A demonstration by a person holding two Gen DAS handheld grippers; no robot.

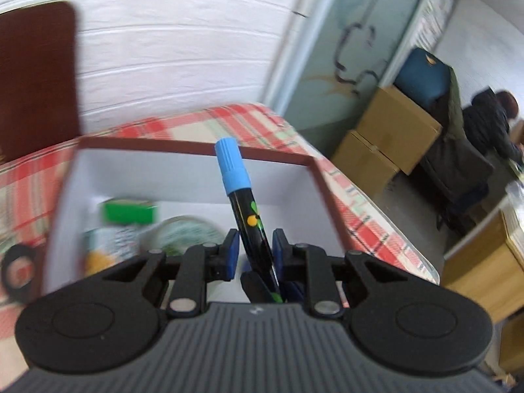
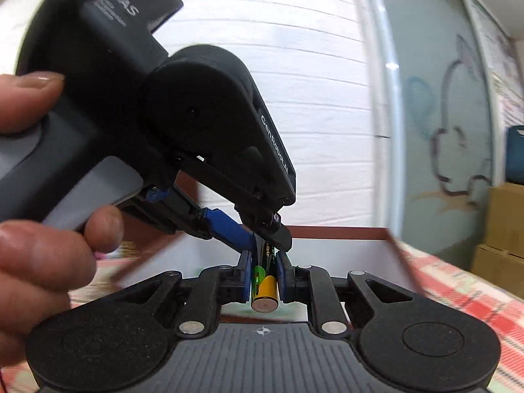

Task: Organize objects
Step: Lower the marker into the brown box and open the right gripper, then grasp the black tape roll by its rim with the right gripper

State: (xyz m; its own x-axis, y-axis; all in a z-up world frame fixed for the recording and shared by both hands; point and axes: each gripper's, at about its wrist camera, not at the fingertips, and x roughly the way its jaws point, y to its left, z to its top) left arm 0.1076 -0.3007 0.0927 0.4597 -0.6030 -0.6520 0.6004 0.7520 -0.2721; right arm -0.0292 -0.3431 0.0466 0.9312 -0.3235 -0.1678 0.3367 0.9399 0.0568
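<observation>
left gripper [image 1: 253, 250]: low centre of the left wrist view; its jaws are drawn in on a marker [image 1: 244, 203], the blue pads close on either side of the black barrel. In the right wrist view the same gripper [image 2: 267, 240] reaches in from the upper left, a person's hand [image 2: 42, 203] around its grip at the left edge.
marker: black barrel with a light-blue cap and orange and green spots; it runs up from between the left jaws, tilted slightly left, the cap well above the pads and crossing the far rim of the box in the frame. Its lower end passes down between the pads toward the gripper body.
right gripper [image 2: 264, 278]: low centre of the right wrist view; its jaws are pinching a battery [image 2: 264, 290], both blue pads pressed on its sides.
battery: green, black and orange; it lies lengthwise between the right jaws with its flat metal end toward the camera, that end sticking out a little behind the pads. The tip of the left gripper is just above its far end; touching or not, I cannot tell.
box [image 1: 324, 183]: white inside, dark red rim, open top; fills the middle of the left wrist view, behind the left jaws. Its rim [image 2: 344, 233] shows right of centre in the right wrist view.
box contents: a green packet [image 1: 129, 213] and a tape roll [image 1: 188, 234] at the lower left of the box floor, blurred.
bench: covered by a red plaid cloth [image 1: 255, 124] beneath and around the box.
</observation>
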